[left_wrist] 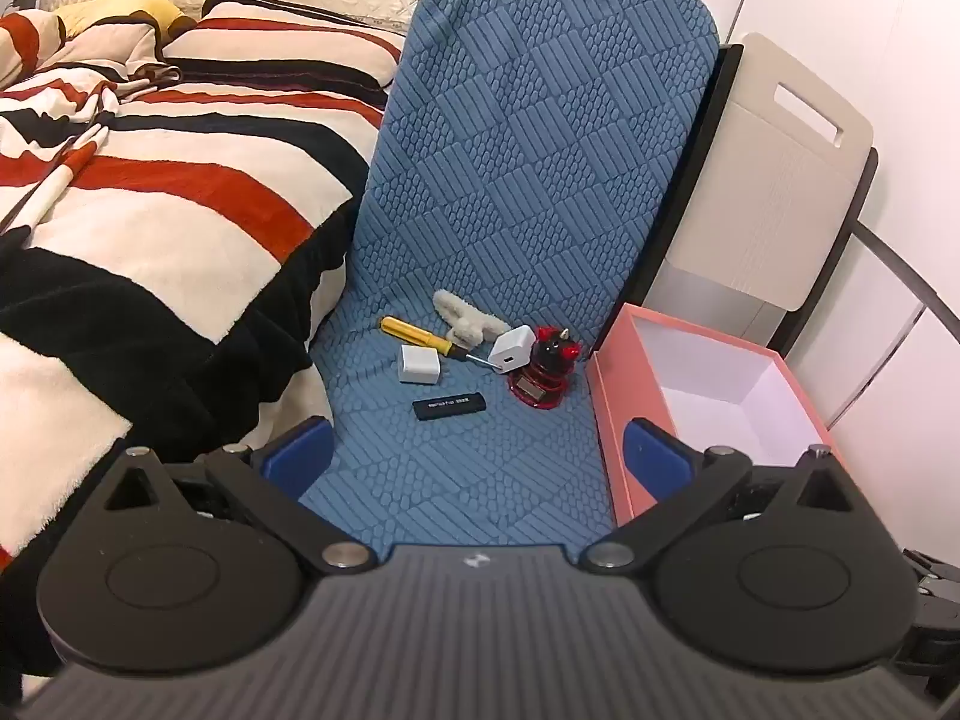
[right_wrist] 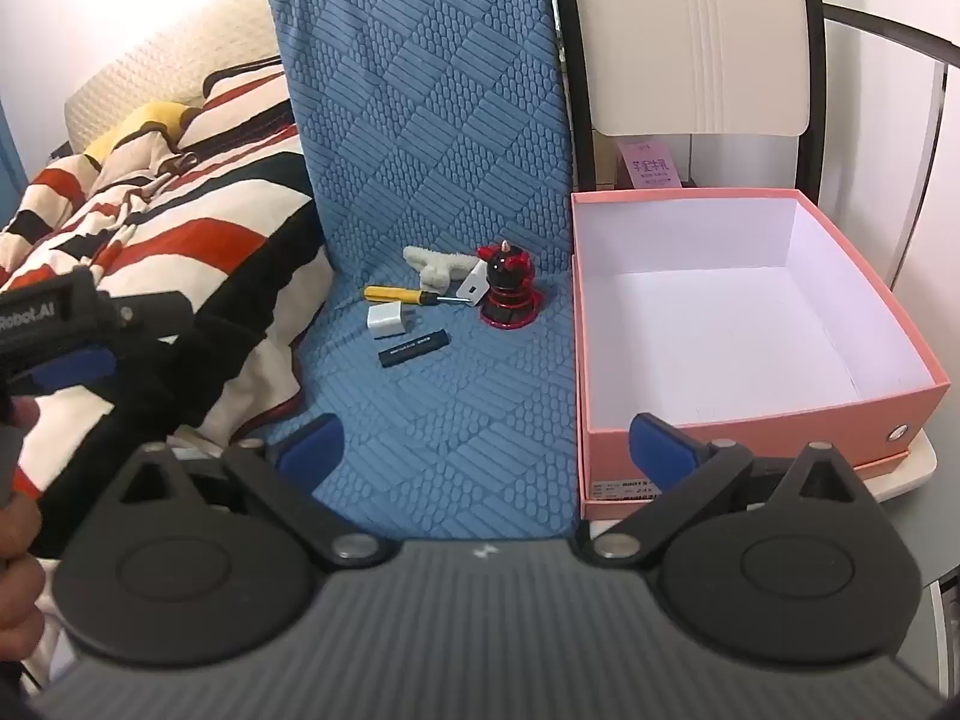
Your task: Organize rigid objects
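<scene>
Two claws, both mine, both spread wide with nothing between the blue pads: the left claw [left_wrist: 477, 456] and the right claw [right_wrist: 483, 450] hover low over the near end of the blue mat [left_wrist: 468, 480], fingers pointing up the mat. Straight ahead, well apart from either, lies the little heap I must sort. Nearest me is the black stick [left_wrist: 449, 406], its long axis running across my line of reach, left to right, tipped slightly away at the right end. Just beyond sit a white cube [left_wrist: 420, 364], a yellow screwdriver [left_wrist: 420, 335] lying slantwise, a white charger [left_wrist: 512, 349] touching its tip, a red and black figure [left_wrist: 547, 373] upright beside that, and a fluffy white thing [left_wrist: 462, 318] behind. The pink box [right_wrist: 738, 324] stands open and empty on my right, close to the right claw. I judge the right claw better placed to carry things in; the stick wants a grip across its narrow width.
</scene>
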Demonstrator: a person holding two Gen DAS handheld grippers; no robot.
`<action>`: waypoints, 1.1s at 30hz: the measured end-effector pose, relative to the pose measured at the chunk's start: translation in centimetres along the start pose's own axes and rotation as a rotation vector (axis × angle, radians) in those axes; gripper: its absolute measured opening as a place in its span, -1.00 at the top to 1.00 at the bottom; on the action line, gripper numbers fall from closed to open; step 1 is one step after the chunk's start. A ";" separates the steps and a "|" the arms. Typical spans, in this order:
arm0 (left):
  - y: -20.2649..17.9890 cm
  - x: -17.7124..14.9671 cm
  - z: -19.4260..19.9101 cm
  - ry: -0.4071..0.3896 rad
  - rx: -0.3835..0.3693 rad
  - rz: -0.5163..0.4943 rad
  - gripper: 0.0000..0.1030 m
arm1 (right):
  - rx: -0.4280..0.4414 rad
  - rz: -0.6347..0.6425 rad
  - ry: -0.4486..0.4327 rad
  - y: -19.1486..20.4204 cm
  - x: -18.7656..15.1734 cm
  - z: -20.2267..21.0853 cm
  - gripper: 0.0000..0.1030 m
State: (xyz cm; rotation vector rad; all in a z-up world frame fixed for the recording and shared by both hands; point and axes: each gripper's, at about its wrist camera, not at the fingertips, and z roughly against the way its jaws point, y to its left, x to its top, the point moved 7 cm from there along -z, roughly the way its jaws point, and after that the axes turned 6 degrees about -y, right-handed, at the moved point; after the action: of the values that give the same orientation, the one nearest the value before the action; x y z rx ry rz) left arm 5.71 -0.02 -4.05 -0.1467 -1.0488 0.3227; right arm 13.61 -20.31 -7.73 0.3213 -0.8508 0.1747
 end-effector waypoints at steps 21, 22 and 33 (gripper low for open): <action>0.1 -0.2 -0.3 0.019 0.004 -0.007 -1.00 | -0.019 0.009 0.010 0.0 -0.2 -0.2 -1.00; 0.1 -0.2 -0.3 0.019 0.004 -0.007 -1.00 | -0.020 0.009 0.009 0.0 -0.2 -0.2 -1.00; 0.2 -0.6 -0.8 0.031 0.006 -0.009 -1.00 | -0.031 0.012 0.019 -0.1 -0.4 -0.2 -1.00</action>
State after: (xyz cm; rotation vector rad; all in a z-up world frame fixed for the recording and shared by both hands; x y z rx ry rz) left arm 6.09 0.01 -4.98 -0.1411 -1.0175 0.3150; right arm 13.54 -20.36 -8.20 0.2849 -0.8358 0.1750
